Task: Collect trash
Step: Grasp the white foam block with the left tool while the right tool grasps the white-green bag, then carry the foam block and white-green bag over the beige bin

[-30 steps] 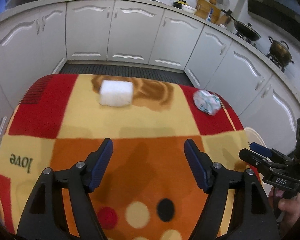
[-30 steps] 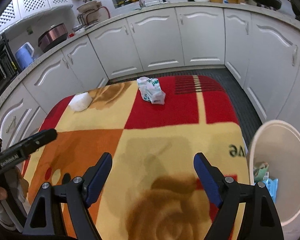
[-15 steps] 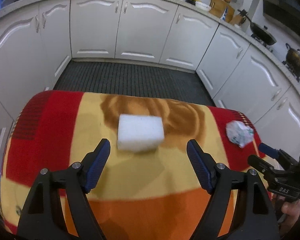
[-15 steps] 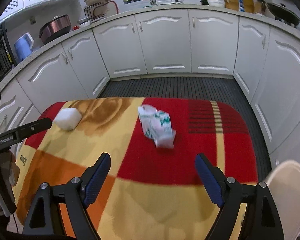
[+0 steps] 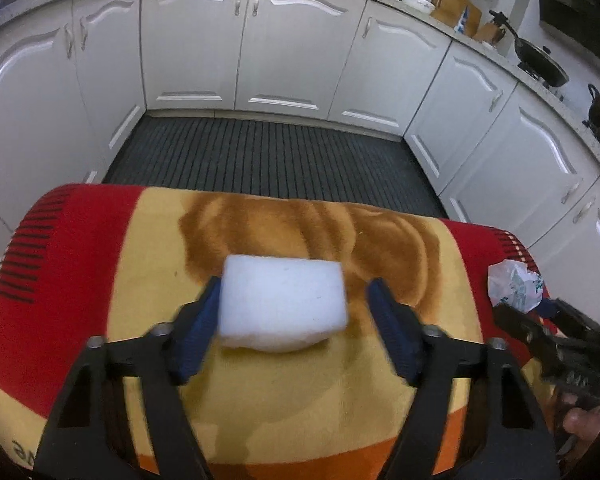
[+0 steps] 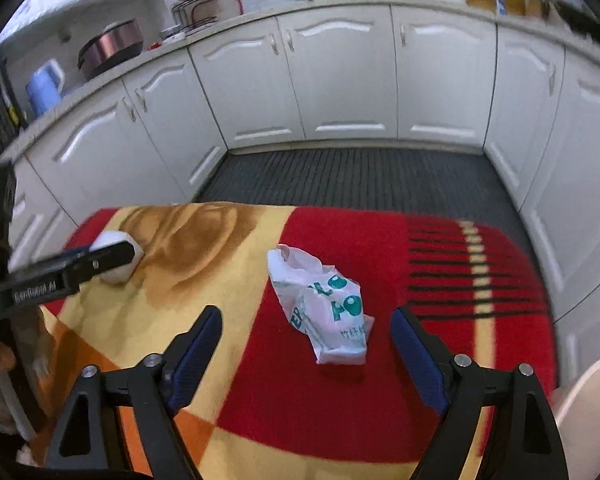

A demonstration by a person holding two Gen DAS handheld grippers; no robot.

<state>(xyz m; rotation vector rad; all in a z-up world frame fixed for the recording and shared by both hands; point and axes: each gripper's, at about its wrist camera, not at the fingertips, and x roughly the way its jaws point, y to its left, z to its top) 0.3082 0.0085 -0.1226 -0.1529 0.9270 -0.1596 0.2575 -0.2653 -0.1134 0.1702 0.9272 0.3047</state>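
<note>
A white foam block [image 5: 283,305] lies on the red, yellow and orange blanket [image 5: 100,280]. My left gripper [image 5: 294,312] is open around it, its left pad against the block's left side and its right pad a little apart. The block also shows in the right wrist view [image 6: 118,254], partly behind the left gripper's finger. A crumpled white plastic wrapper with green print [image 6: 324,308] lies on the red part of the blanket [image 6: 420,360]. My right gripper [image 6: 306,338] is open, its fingers on either side of the wrapper's near end. The wrapper also shows in the left wrist view [image 5: 514,283].
A white bin's rim [image 6: 588,408] shows at the lower right, beside the blanket's edge. White kitchen cabinets [image 5: 260,48] curve around beyond a dark ribbed floor mat [image 5: 268,160]. Pots and utensils stand on the counter [image 6: 112,46].
Both grippers have moved forward over the blanket. The foam block now lies between the left fingers, and the wrapper's near end between the right fingers. Both stay open.
</note>
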